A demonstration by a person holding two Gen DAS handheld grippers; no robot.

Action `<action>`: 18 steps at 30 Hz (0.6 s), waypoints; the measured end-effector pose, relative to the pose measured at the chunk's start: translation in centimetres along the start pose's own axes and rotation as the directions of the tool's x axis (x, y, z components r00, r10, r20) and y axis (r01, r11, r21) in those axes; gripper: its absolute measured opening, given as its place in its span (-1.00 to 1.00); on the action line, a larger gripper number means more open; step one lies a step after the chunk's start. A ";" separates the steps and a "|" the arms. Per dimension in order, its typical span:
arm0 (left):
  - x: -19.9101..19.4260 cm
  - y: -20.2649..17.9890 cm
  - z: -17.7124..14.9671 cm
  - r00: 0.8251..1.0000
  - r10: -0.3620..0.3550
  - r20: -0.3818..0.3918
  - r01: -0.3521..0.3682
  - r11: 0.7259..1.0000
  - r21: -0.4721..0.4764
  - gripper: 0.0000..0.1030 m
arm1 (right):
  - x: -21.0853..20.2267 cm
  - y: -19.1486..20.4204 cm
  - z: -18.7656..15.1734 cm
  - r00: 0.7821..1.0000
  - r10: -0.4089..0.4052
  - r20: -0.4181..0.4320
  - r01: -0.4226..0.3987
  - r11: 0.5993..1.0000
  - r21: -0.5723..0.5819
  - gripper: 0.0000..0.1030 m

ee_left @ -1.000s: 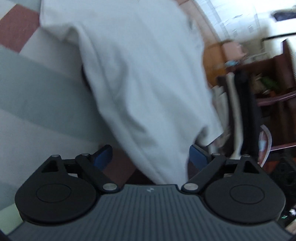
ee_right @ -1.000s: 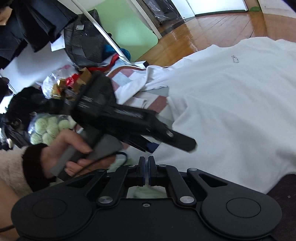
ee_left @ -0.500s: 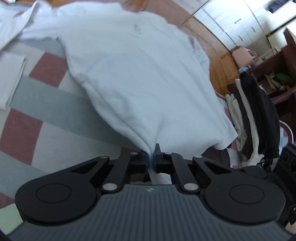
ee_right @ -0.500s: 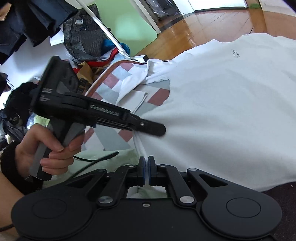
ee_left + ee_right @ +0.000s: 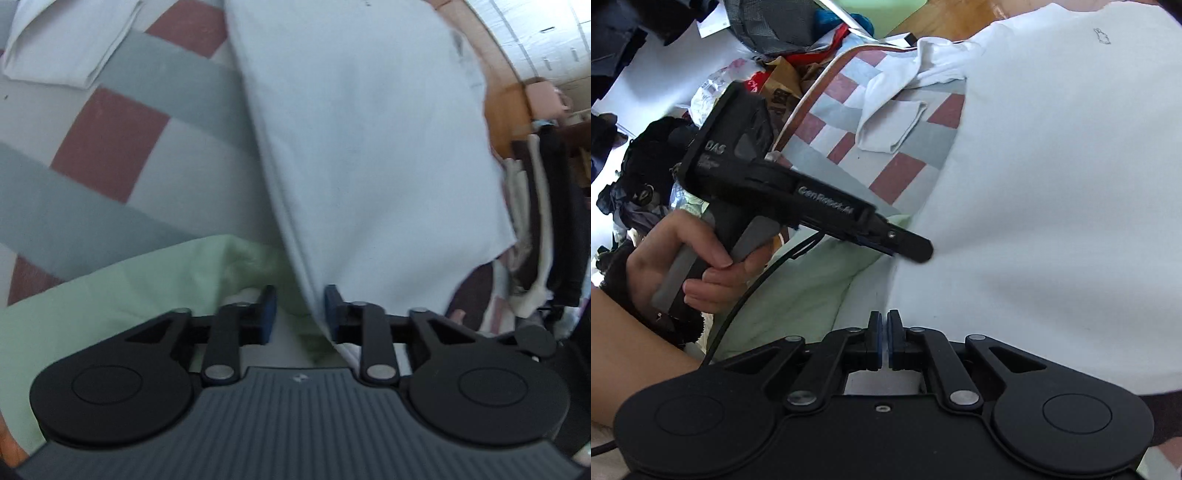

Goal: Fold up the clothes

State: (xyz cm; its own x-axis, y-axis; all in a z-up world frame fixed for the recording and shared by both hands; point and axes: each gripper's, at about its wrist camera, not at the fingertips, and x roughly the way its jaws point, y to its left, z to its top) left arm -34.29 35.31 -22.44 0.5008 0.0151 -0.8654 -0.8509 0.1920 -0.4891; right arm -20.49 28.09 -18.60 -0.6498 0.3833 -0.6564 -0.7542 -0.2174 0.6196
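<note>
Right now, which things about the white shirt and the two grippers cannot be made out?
- Left wrist view: white shirt is motion-blurred; its collar is cut off by the top edge.
- Right wrist view: whether the right gripper pinches fabric; its pads hide the gap.
- Right wrist view: the shirt's small emblem is too small.

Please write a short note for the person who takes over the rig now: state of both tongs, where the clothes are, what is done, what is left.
Left tongs: open, the white T-shirt hem edge between the fingers, not clamped.
Right tongs: shut on the hem of the same shirt.
Shirt lies spread on the checked blanket, its hem end over a green cloth. One sleeve lies out to the side.
Done: shirt laid out. Left: every fold.
</note>
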 end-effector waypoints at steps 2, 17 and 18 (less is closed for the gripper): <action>-1.5 0.0 0.4 0.998 -0.004 0.062 0.004 1.000 0.006 -0.36 | -0.8 0.7 0.1 1.000 0.008 0.026 -0.006 0.998 -0.055 -0.82; -9.0 11.2 5.8 0.820 0.224 0.527 -0.121 0.967 -0.224 0.01 | -0.1 -0.6 8.7 0.992 -0.068 0.107 0.075 0.995 -0.059 -0.17; -9.3 12.3 6.2 0.801 0.230 0.553 -0.106 0.963 -0.247 0.01 | 0.6 -0.8 9.6 0.988 -0.106 0.115 0.113 0.992 -0.063 -0.16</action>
State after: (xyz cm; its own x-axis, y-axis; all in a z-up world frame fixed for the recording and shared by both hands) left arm -48.47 43.59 -19.73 0.2933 0.5984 -0.7455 -0.9118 -0.0594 -0.4064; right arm -19.36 37.11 -15.30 -0.5513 0.5048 -0.6642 -0.8274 -0.2288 0.5129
